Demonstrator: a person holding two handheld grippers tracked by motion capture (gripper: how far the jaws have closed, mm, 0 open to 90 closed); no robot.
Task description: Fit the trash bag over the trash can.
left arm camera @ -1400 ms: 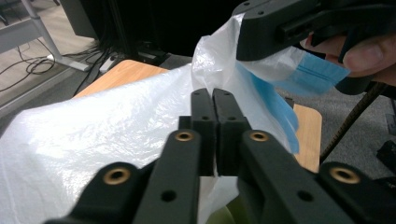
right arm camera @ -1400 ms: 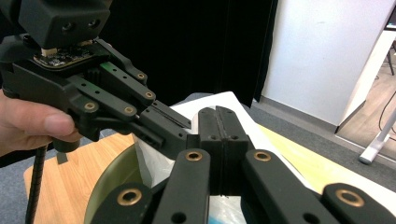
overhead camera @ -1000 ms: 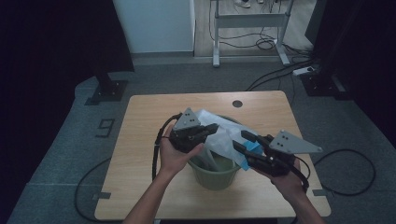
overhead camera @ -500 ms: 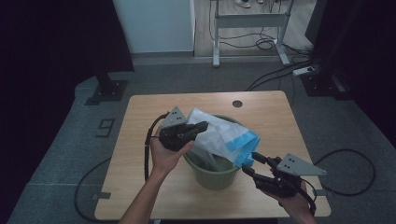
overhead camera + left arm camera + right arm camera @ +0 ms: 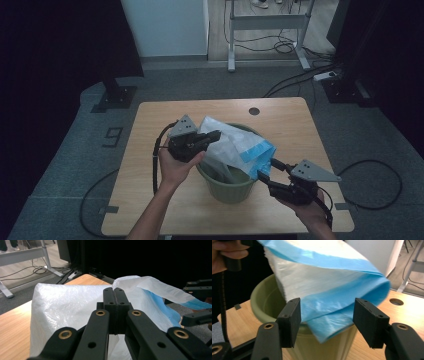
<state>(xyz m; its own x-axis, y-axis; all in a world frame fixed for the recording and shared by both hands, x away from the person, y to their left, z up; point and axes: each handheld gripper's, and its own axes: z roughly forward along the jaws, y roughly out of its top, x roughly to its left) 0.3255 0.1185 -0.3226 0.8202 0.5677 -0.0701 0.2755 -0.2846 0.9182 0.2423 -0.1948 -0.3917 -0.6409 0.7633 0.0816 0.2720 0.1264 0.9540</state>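
A green bin (image 5: 230, 187) stands in the middle of the wooden table (image 5: 290, 120). A white plastic bag (image 5: 235, 145) with a blue edge drapes over its rim. My left gripper (image 5: 216, 136) is shut on the bag's white upper fold (image 5: 62, 305), jaws pressed together (image 5: 115, 293). My right gripper (image 5: 267, 169) sits low at the bin's near right. Its jaws have just been opening and stand apart (image 5: 327, 320). The blue edge (image 5: 332, 312) hangs between them, touching neither pad. In the right gripper view the bin's rim (image 5: 264, 305) lies behind the left jaw.
A round hole (image 5: 254, 111) lies near the table's far edge. Black cables trail from both grippers over the table's sides onto the grey floor. A metal desk frame (image 5: 265, 22) and more cables stand beyond the table. Dark curtains flank both sides.
The right gripper has sunk toward the table's near right corner and its jaws have widened around the blue edge. The left gripper has shifted slightly left, still clamping the bag.
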